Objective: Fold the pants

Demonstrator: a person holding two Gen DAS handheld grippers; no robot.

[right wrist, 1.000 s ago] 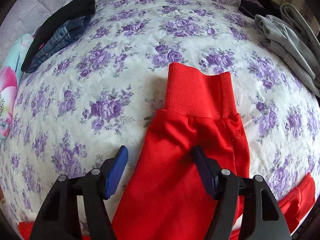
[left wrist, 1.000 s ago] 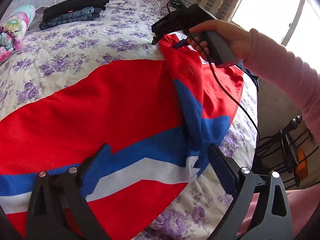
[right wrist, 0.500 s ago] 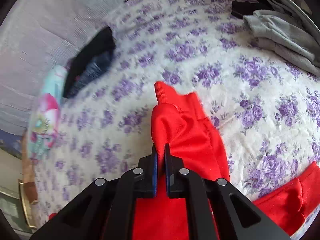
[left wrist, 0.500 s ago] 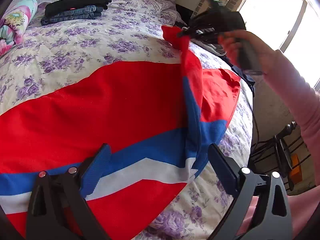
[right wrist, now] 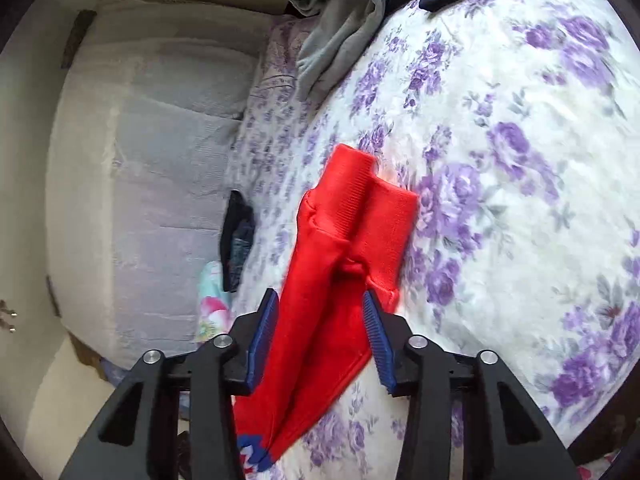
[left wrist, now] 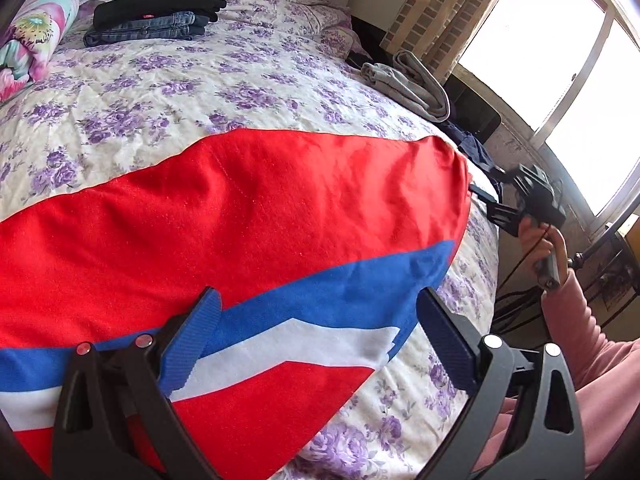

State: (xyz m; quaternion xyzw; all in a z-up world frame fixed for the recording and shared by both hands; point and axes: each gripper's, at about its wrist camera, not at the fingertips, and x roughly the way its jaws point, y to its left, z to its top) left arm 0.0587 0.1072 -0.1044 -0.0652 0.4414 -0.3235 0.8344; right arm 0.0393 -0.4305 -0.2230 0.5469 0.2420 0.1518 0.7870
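Now the pants (right wrist: 340,280) cuff lies between the right gripper's (right wrist: 320,328) just-opening fingers (right wrist: 262,332).

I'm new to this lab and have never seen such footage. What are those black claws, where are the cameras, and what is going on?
There is no robot. A person holds a handheld two-finger gripper in each hand, and each one carries a wide-angle camera looking forward along its fingers. So each picture is the view from one gripper, with its own black fingers at the bottom.

The left view shows the left gripper open over red pants with a blue and white stripe, spread on a flowered bed. The right gripper, held by a hand in a pink sleeve, shows at the bed's edge.

In the right view, the right gripper has a red pant leg with its ribbed cuff between its pads. Its jaws have just been opening, so it seems to be letting go.

Also on the bed: folded jeans and grey clothes.
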